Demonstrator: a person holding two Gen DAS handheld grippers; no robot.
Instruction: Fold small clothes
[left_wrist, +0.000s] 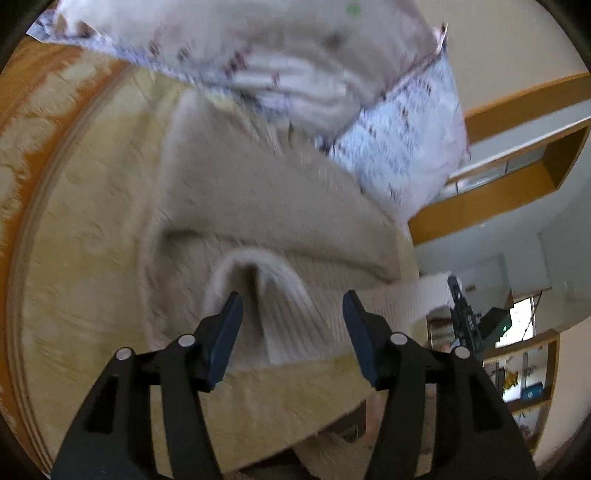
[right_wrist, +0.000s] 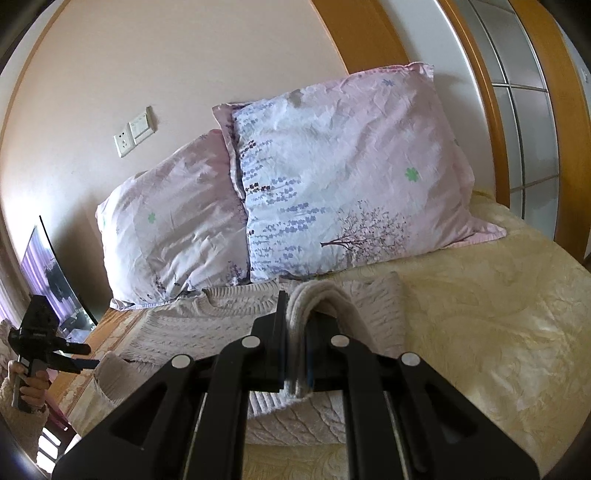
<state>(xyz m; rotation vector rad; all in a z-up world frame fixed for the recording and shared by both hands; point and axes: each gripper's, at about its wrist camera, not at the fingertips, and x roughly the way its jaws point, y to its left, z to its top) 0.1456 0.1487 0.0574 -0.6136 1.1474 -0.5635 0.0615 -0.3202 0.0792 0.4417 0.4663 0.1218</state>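
In the left wrist view, the cream knit sweater (left_wrist: 258, 206) lies spread over the yellow bedspread (left_wrist: 92, 229), filling the middle of the frame. Its ribbed cuff (left_wrist: 280, 314) rises between the spread fingers of the left gripper (left_wrist: 291, 306) at lower centre, neither pad touching it. In the right wrist view, the right gripper (right_wrist: 295, 328) at lower centre pinches a raised fold of the sweater, below two floral pillows (right_wrist: 332, 166).
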